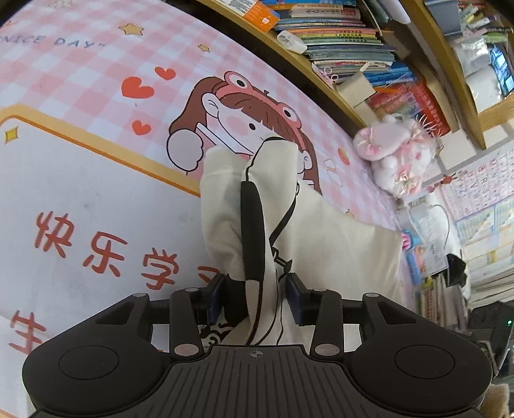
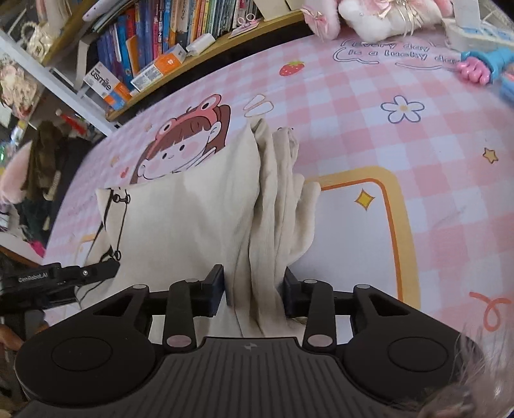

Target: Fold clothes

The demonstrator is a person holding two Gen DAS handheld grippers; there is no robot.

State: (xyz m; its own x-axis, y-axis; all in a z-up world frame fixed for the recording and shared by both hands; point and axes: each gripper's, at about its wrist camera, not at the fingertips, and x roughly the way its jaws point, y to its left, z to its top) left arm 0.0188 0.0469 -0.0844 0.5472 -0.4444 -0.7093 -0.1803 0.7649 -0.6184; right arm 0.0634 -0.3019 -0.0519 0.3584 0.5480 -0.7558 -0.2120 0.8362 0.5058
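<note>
Both tilt downward; left hand-held gripper (image 1: 255,299) and right hand-held gripper (image 2: 253,291) pinch garment (image 2: 192,218).

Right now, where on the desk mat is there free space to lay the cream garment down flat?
The white panel inside the orange border, right of the cream garment, is bare, and so is the pink check below the flower print. The far edge is crowded: plush toy, pink and blue toy, bookshelf.

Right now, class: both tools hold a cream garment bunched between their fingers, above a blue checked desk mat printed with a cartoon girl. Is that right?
Not quite. The desk mat is pink checked, not blue, as both wrist views show. The rest stands: the left tool and right tool each hold the cream garment bunched between their fingers, above the cartoon girl print.
</note>
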